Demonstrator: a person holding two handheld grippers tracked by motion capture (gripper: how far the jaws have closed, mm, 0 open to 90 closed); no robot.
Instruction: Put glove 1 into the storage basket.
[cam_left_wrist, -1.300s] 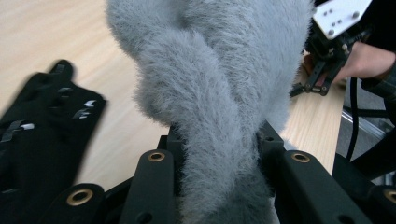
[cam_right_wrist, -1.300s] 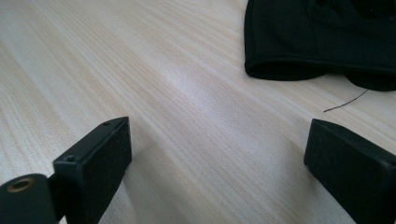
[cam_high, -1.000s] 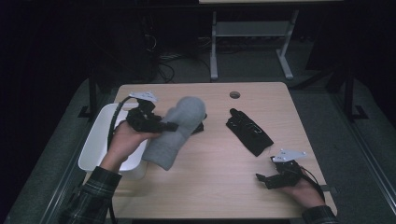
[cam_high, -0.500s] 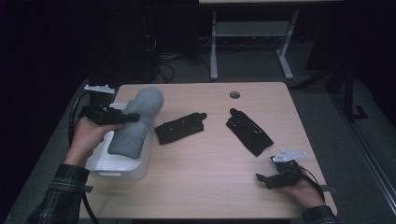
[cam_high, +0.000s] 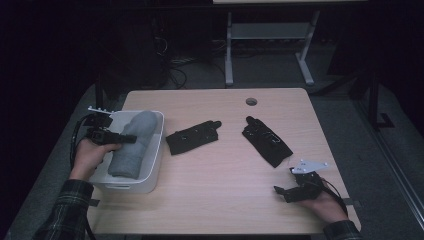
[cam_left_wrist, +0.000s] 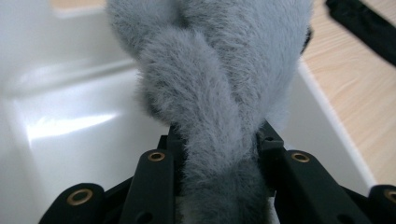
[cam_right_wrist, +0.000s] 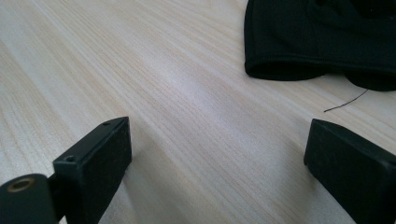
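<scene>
A fuzzy grey sock (cam_high: 133, 142) lies in the white bin (cam_high: 154, 161) at the table's left edge. My left gripper (cam_high: 131, 139) is shut on the grey sock (cam_left_wrist: 219, 88), whose fur bulges between the jaws above the white bin floor (cam_left_wrist: 70, 126). Two black gloves lie on the wood: one (cam_high: 193, 136) just right of the bin, the other (cam_high: 266, 140) at centre right. Low over the table near the front right corner, my right gripper (cam_high: 281, 193) is open and holds nothing. The cuff of a black glove (cam_right_wrist: 322, 42) lies ahead of its jaws.
A round cable hole (cam_high: 251, 101) sits near the table's far edge. A thin dark thread (cam_right_wrist: 345, 101) lies on the wood by the glove cuff. Behind the table stand a metal frame (cam_high: 270, 45) and floor cables (cam_high: 175, 65).
My left gripper carried the grey sock leftward from above the table into the white bin, uncovering the black glove beside the bin. The right gripper stayed still.
</scene>
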